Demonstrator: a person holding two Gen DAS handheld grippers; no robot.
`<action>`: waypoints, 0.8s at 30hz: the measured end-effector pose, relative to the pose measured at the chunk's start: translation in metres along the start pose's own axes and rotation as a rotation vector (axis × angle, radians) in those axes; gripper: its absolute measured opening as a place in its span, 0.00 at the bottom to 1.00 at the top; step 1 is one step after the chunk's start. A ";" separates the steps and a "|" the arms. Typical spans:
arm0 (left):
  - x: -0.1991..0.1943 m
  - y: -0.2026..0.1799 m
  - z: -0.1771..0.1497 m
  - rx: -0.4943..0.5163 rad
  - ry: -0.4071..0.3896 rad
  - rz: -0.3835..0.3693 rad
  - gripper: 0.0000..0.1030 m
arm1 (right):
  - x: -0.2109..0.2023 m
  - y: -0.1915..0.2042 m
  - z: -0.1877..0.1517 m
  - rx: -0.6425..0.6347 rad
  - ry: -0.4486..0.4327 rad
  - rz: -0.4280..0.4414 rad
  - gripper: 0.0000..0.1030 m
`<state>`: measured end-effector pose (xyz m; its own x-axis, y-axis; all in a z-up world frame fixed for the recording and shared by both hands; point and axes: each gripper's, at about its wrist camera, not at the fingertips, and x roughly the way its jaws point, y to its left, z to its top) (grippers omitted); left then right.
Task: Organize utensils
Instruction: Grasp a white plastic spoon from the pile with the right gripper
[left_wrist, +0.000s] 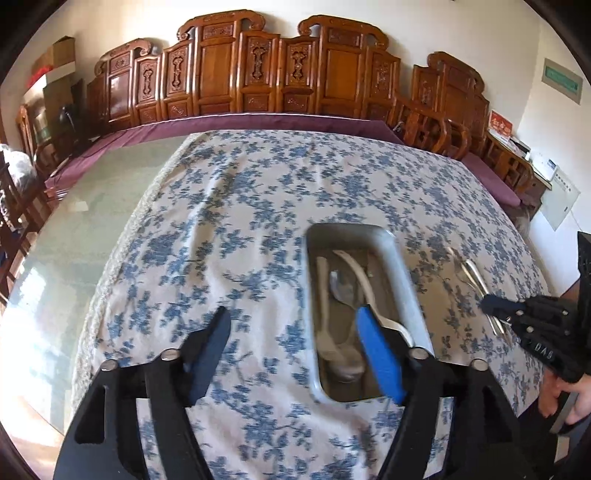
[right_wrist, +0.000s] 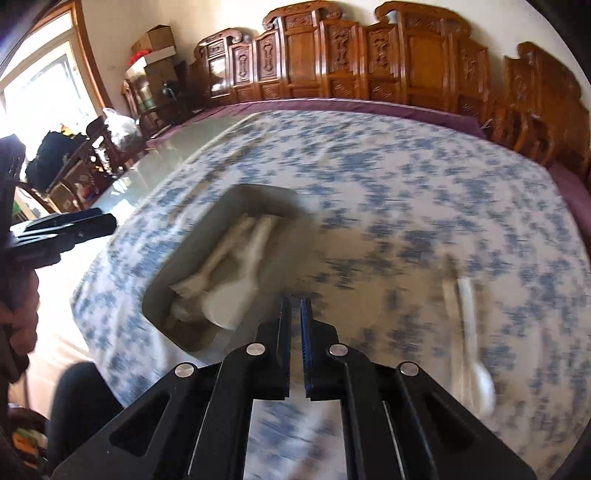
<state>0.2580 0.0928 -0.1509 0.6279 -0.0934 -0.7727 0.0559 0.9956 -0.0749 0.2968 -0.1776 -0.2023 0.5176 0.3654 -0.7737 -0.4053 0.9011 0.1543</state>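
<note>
Meanwhile the left gripper (left_wrist: 291, 350) hangs spread by the tray (left_wrist: 402, 273); the right gripper (right_wrist: 295, 314), pressed together and empty, must next open over the loose utensils (right_wrist: 469, 317).

**Carved wood and daylight**

Carved wooden chair backs (left_wrist: 258, 74) line a pale wall (left_wrist: 546, 129). A bright window (right_wrist: 40, 85) sits far left. The surface (left_wrist: 92, 206) is glass-topped, under a blue-flowered cloth (left_wrist: 258, 192); cardboard boxes (right_wrist: 155, 40) are stacked in the corner.
</note>
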 end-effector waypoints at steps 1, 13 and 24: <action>0.000 -0.007 -0.001 0.001 -0.001 -0.012 0.73 | -0.002 -0.009 -0.004 0.001 -0.001 -0.016 0.08; 0.006 -0.087 -0.007 0.019 -0.084 -0.050 0.90 | 0.005 -0.130 -0.037 0.058 0.056 -0.156 0.08; 0.034 -0.147 -0.020 0.018 -0.077 -0.054 0.92 | 0.047 -0.135 -0.035 0.012 0.128 -0.102 0.14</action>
<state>0.2560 -0.0570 -0.1789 0.6814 -0.1472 -0.7170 0.1050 0.9891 -0.1032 0.3496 -0.2899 -0.2813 0.4555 0.2397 -0.8574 -0.3462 0.9349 0.0775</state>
